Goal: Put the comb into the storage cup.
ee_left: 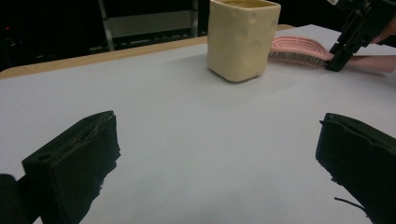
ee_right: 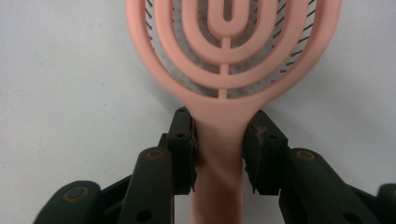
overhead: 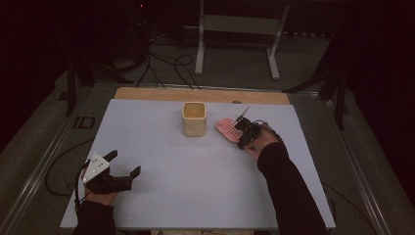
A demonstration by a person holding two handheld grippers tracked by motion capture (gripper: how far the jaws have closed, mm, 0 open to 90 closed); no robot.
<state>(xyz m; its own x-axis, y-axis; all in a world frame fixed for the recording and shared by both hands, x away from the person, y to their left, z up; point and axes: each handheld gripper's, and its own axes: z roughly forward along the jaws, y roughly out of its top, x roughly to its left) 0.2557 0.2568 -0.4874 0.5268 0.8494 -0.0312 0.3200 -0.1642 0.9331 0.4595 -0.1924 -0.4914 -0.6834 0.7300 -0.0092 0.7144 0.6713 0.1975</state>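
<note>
Right gripper (ee_right: pixel 219 154) is clamped on the pink hairbrush (ee_right: pixel 229 60), as I read it from the right gripper view: both pads sit against the neck where the handle widens into the vented head, at lower centre of that frame. From the high view the brush (overhead: pixel 227 129) lies flat on the white table (overhead: pixel 195 196), right of centre, just beside the cream cup (overhead: pixel 194 119) but apart from it, with my right gripper (overhead: pixel 243 131) at its near end.

Left gripper (overhead: pixel 123 164) sits at the lower left of the high view, jaws spread wide with nothing between them; its own view shows bare tabletop between the two black pads (ee_left: pixel 74 163).

I judge the brush to be light, stiff moulded plastic, smooth and a bit slippery. The looped head is open ribs, so squeezing there could flex or slip. The neck is the solid place to hold, and the grip is already there. Bristles seem to face down, so lifting straight up should avoid dragging them.
</note>
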